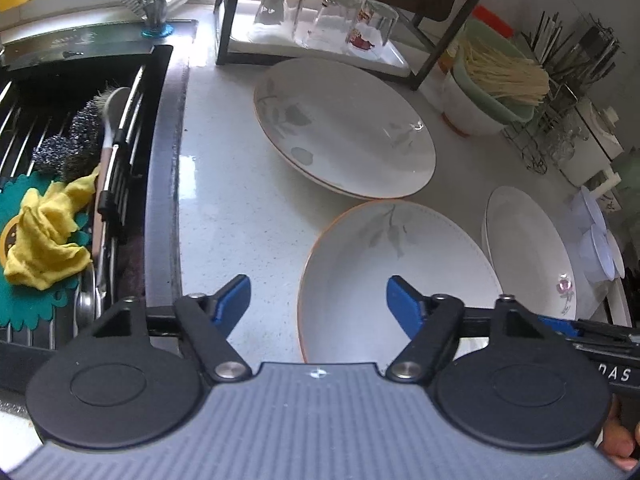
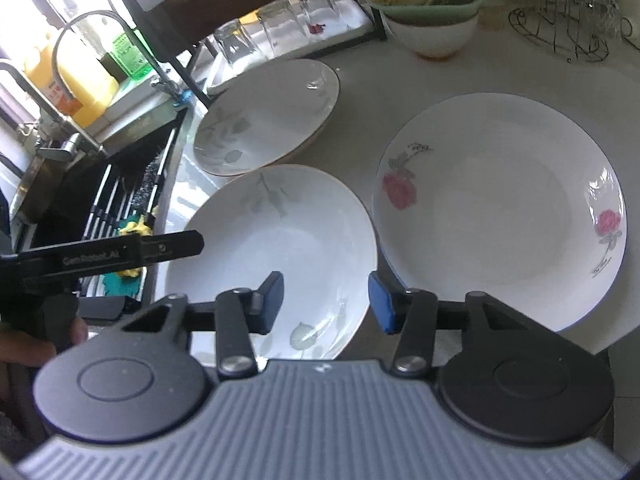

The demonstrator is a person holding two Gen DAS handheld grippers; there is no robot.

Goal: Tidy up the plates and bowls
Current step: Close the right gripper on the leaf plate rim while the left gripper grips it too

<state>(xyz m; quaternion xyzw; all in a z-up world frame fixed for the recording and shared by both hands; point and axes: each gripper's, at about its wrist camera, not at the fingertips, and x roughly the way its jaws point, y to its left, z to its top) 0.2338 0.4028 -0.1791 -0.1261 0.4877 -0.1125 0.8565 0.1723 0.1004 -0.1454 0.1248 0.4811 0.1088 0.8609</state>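
Three white plates lie on the pale counter. A near grey-leaf plate (image 1: 396, 276) (image 2: 276, 248) sits just ahead of both grippers. A far grey-leaf plate (image 1: 344, 128) (image 2: 268, 116) lies behind it. A rose plate (image 1: 528, 256) (image 2: 500, 208) lies to the right. My left gripper (image 1: 319, 300) is open and empty, above the near plate's left rim. My right gripper (image 2: 326, 300) is open and empty, above the near plate's right rim. The left gripper's body (image 2: 120, 256) shows in the right wrist view.
A sink (image 1: 80, 184) with a rack, steel scourers, a brush and a yellow cloth (image 1: 48, 236) lies to the left. A dark-framed shelf with upturned glasses (image 1: 328, 16) stands behind. A bowl stack holding noodles (image 1: 492, 84) (image 2: 432, 8) and a wire rack (image 2: 568, 16) stand at the back right.
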